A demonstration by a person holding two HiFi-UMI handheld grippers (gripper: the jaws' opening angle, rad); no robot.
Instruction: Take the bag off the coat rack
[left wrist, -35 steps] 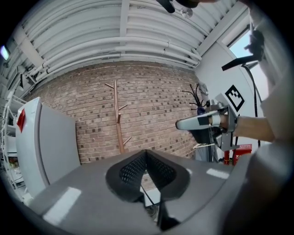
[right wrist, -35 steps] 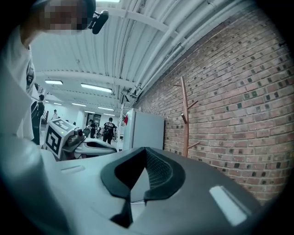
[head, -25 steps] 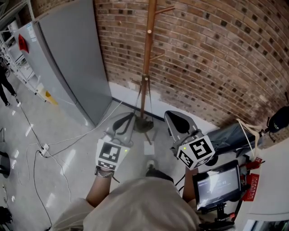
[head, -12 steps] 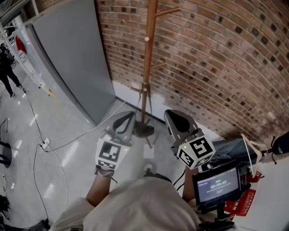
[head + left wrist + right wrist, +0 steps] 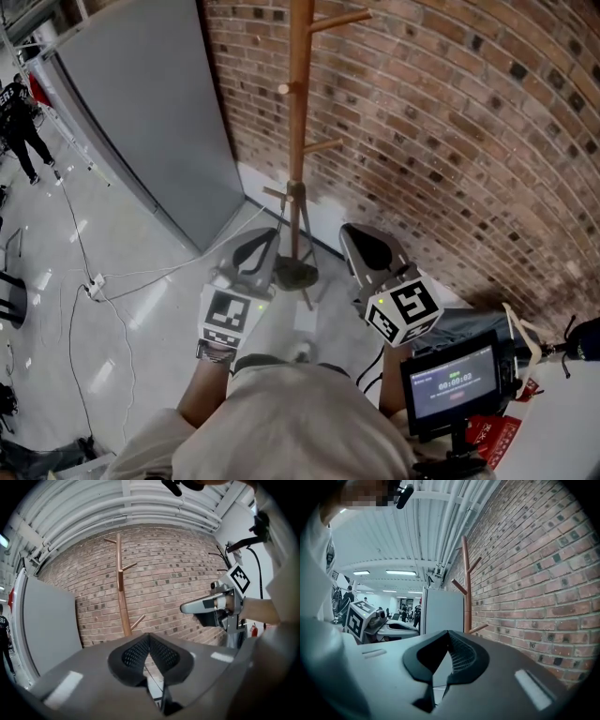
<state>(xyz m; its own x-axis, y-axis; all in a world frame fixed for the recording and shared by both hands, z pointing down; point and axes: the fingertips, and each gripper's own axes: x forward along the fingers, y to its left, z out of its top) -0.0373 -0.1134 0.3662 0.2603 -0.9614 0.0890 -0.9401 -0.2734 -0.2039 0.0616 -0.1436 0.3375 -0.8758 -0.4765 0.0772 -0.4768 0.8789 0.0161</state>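
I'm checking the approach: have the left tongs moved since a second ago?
Yes. The left tongs have gone forward, toward the brick wall: in the head view the rack base now lies further back along them than before.

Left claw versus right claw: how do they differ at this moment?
The left claw sits left of the coat rack, nearer the grey panel; the right claw sits right of it, nearer the brick wall. The left claw's marker cube shows one marker face, the right claw's cube two. Both are shut and empty.
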